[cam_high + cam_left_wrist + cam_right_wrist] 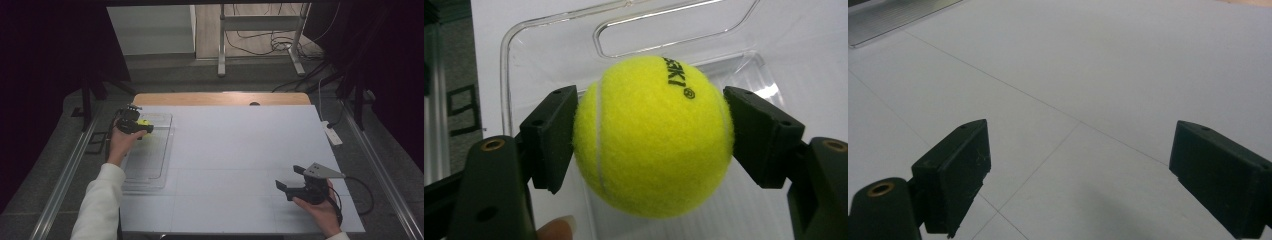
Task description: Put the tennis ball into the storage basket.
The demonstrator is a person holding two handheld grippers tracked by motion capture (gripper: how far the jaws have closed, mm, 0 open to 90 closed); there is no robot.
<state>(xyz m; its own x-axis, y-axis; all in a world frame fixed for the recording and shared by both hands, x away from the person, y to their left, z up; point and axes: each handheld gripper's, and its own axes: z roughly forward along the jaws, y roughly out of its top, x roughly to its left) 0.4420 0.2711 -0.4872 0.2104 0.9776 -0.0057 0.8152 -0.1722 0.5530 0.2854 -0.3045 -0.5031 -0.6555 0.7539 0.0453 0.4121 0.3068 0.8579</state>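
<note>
Left hand-held gripper first: its two black pads are pinching the yellow tennis ball, one pad on each side, the ball sitting square between them. From the high view that gripper hangs over the far end of the clear plastic tray, which lies along the left edge of the white surface, and the ball shows as a spot of yellow at its tip. Whether the ball rests on the tray floor or is held just above it, I cannot tell; the left gripper view puts the tray's transparent wall and handle cut-out right behind the ball.

Moving across, the middle of the surface is bare white board with faint seams.

Over on the right, the other hand-held gripper sits low near the front edge, jaws spread wide and nothing between them; its own view looks out over plain board.

So, by my reading, the grasp is made. What is left depends on direction: either a lift out of the tray, or a release into it. The right side looks idle.
</note>
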